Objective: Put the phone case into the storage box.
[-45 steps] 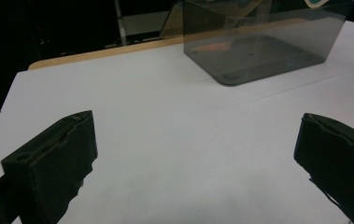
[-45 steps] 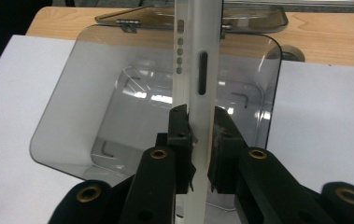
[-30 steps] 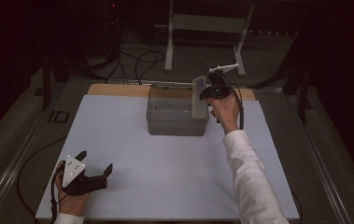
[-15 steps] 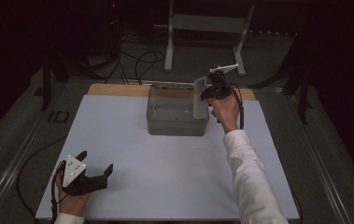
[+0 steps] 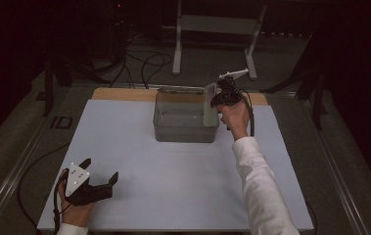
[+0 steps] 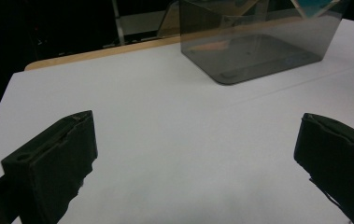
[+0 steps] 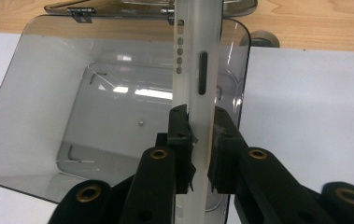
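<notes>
I'm pinching a white flat panel (image 7: 198, 93), maybe a divider, edge-on with my right gripper (image 7: 200, 140) over the clear bin (image 5: 185, 128); left gripper (image 5: 97, 174) is resting well nearer than the bin, jaws wide.

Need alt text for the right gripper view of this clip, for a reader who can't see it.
The right gripper has its two black jaws shut on a flat white slotted panel, held edge-on above a clear smoky plastic bin. The bin stands open on a white table, its hinged lid lying back toward a wooden strip.
</notes>
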Available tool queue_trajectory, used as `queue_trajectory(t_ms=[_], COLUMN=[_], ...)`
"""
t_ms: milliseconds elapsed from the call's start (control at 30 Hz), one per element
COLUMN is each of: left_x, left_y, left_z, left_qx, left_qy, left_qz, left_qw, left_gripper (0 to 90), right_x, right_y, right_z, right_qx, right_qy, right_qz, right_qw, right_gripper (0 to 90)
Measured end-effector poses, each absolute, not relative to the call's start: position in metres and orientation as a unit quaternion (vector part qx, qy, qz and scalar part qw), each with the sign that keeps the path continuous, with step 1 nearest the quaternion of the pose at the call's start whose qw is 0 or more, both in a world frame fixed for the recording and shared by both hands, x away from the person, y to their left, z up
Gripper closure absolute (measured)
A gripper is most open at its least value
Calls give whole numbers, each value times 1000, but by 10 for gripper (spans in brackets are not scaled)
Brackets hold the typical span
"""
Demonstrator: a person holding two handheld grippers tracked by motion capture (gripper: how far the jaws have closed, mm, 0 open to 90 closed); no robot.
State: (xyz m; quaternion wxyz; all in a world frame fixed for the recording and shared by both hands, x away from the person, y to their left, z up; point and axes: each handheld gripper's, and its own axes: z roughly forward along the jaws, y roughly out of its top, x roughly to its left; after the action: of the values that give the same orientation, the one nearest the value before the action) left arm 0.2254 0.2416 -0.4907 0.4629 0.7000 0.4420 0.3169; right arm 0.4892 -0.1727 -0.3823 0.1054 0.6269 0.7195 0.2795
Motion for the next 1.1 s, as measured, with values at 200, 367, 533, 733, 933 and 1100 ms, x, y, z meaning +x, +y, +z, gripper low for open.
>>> queue_trajectory(t_ms=[200,367,533,733,933,1100], left_x=[225,225,225,225,225,225], left_y=[242,242,242,242,242,241], left_z=[-491,-491,-490,-490,-490,-490], left_qx=[700,700,700,700,700,700], left_qy=[442,442,441,442,441,441], left_qz=[318,317,318,317,317,317], left_qw=[463,463,463,463,463,464], left_gripper=[3,3,4,3,3,3], right_x=[490,491,492,494,495,496], right_y=[-172,-172,-173,-173,-173,-171], right_z=[-388,-390,-394,-400,-404,-407], right_qx=[630,632,634,639,640,640], right_qy=[720,719,719,717,717,719], right_qz=[273,269,264,259,253,249], right_qw=[105,106,109,106,107,106], right_gripper=[818,818,818,817,817,817])
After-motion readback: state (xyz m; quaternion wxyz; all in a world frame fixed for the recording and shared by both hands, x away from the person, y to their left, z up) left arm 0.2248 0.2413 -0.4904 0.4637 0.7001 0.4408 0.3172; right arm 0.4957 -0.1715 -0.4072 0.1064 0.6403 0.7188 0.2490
